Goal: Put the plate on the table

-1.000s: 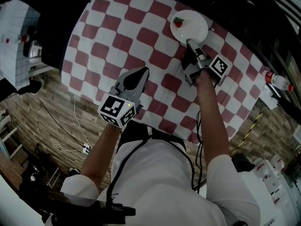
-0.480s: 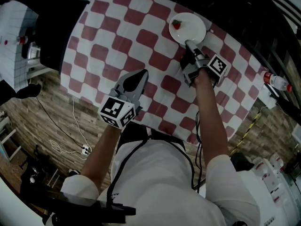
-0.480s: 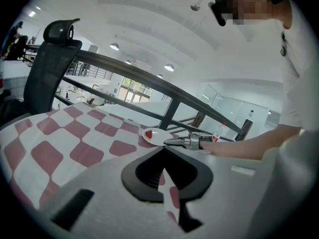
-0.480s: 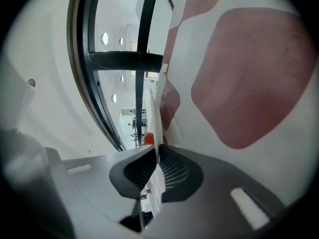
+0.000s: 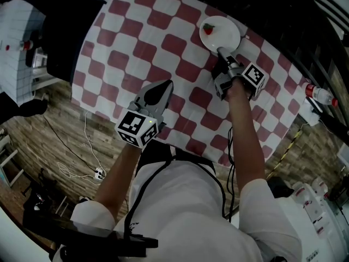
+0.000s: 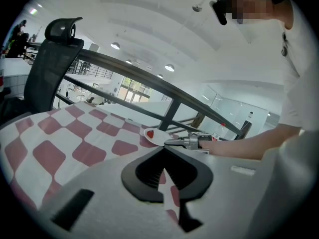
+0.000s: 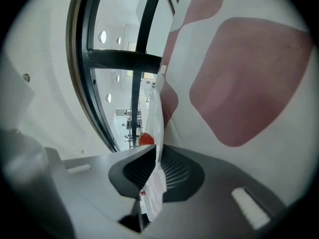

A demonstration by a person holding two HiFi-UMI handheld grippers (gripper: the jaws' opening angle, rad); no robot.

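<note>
Right tongs (image 5: 221, 51) are clamped on the near rim of the plate (image 5: 221, 31), jaws tight on the white edge. The plate sits at the far edge of the checked cloth (image 5: 142, 42), one small red piece of food (image 5: 208, 29) on its far side. I can't tell if the base is down on the cloth or just above it.

Left tongs (image 5: 165, 83) hang over the near half of the cloth, jaws closed together with nothing between them, well apart from the plate.

Risks now. I only have the rim, so the plate's weight hangs past my jaws; if I let go while it's tilted or not quite down, I'd expect it to drop on its edge and rattle. The red piece looks loose, and a tilt would likely roll it off. The plate is also close to the cloth's far edge, so a push forward could send it over. Dragging it might bunch the cloth.

Writing: nothing legible. Off the cloth's right side there's a bottle (image 5: 322, 94) with a red cap, label too small to read. The cubes on both tongs show only black-and-white square markers.
</note>
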